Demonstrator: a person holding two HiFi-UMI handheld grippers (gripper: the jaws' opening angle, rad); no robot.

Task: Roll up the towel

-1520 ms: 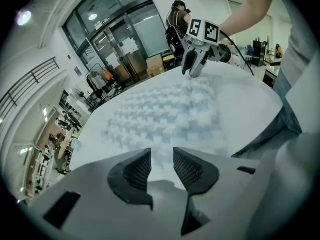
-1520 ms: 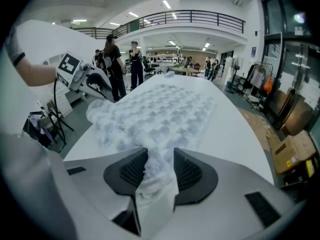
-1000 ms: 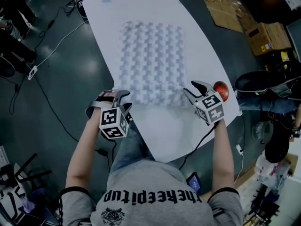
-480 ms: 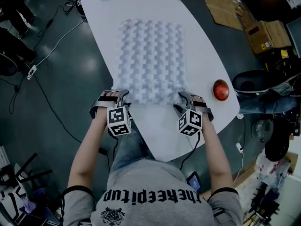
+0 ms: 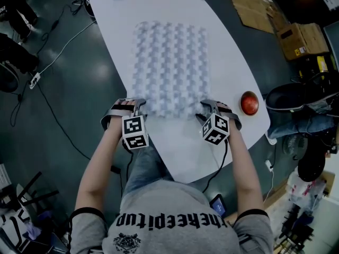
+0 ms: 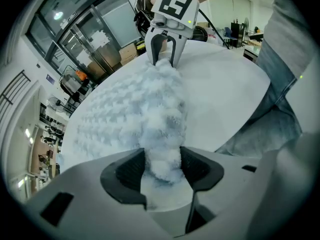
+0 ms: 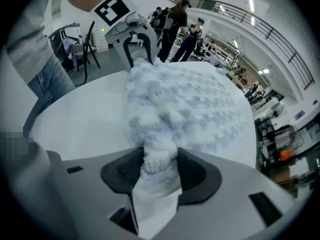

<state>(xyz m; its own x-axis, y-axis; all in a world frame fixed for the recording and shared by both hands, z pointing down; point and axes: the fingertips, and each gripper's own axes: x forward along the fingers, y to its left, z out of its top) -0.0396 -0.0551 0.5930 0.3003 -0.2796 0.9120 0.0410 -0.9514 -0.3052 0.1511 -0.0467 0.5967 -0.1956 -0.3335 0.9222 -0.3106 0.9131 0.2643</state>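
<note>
The towel (image 5: 169,67) lies flat on the white table (image 5: 183,152), filling the middle of the head view. Its near edge runs just above the two marker cubes (image 5: 135,133). The left claw (image 5: 137,109) stands at the towel's lower-left corner and the right claw (image 5: 205,110) at its lower-right corner, both pointing steeply down.

In the left gripper view the jaws stand wide, having just opened further. The fluffy edge bunches up between the pads (image 6: 131,170) and fills the gap without looking squeezed, so this claw is released.

In the right gripper view the jaws have just closed a little yet stand wide. The edge fills that gap too and brushes both pads, but the claw is not clenched.

A red ball (image 5: 249,102) sits on the table to the right of the right claw, apart from the towel.
</note>
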